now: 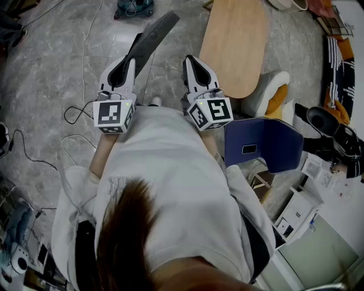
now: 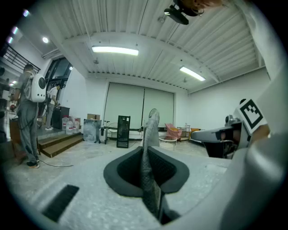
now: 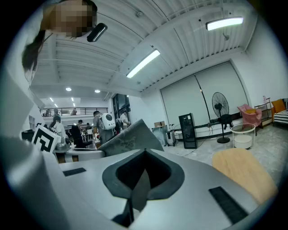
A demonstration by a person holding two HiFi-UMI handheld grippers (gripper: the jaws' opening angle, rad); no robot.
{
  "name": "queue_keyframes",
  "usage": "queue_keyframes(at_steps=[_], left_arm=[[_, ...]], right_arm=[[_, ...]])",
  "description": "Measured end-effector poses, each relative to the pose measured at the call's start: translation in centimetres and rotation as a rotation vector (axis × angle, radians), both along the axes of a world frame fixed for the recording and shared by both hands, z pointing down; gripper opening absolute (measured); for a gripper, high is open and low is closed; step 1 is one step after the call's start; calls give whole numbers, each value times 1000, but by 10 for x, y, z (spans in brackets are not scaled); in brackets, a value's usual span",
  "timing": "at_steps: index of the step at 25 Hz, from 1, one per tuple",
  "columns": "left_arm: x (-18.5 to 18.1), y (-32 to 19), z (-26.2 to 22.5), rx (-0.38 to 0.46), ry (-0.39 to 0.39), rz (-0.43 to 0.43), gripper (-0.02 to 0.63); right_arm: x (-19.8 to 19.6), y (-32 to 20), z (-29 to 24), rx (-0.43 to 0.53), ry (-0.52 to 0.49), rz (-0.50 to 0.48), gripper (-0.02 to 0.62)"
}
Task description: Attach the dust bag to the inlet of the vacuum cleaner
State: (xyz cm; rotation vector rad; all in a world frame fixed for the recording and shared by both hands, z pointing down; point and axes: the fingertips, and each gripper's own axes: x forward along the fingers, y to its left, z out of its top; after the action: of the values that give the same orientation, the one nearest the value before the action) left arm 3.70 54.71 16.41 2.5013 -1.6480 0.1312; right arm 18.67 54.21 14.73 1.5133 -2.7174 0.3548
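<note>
While the person holds both tools out ahead over the grey marbled floor [image 1: 51, 62], I record the following.

1: The left gripper [image 1: 131, 62] is clenched on the dust bag [image 1: 152, 35], a flat grey sheet. The left gripper view shows the 2 jaws pressed on the sheet's near end, with the sheet standing edge-on between them and rising past the tips. In the head view the bag runs up and to the right from those tips, held above the floor.

2: The right gripper [image 1: 191, 61] is closed, jaws together, and I see nothing gripped in them. It sits just beside the left one and does not touch the bag. The right gripper view shows the bag as a grey slab off to its left.

3: A teal wheeled unit [image 1: 134, 8] stands at the far edge of the floor, well apart from the bag. I cannot tell whether it is the vacuum cleaner.

4: An oval wooden tabletop [image 1: 236, 42] lies to the right of the grippers. A dark blue folded panel [image 1: 264, 142] stands nearer the person. Thin cables [image 1: 77, 113] trail on the floor to the left.
</note>
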Motion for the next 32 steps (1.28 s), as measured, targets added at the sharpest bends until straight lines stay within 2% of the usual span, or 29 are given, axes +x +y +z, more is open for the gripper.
queue_keyframes(at_steps=[13,19,25,32], left_arm=[[12,12,-3,7,-18,-15,38],[23,12,-1,4,-31,-4,38],[28,9,-2,7,-59,13,38],[19,-10,12,-37,-40,7,38]], right_arm=[[14,12,-1,8,-9,-20,0],[15,14,-6,50,-15,-71,2],[22,11,4,11,-25,-60,2],[16,-12,14,-18,-31,-56,2]])
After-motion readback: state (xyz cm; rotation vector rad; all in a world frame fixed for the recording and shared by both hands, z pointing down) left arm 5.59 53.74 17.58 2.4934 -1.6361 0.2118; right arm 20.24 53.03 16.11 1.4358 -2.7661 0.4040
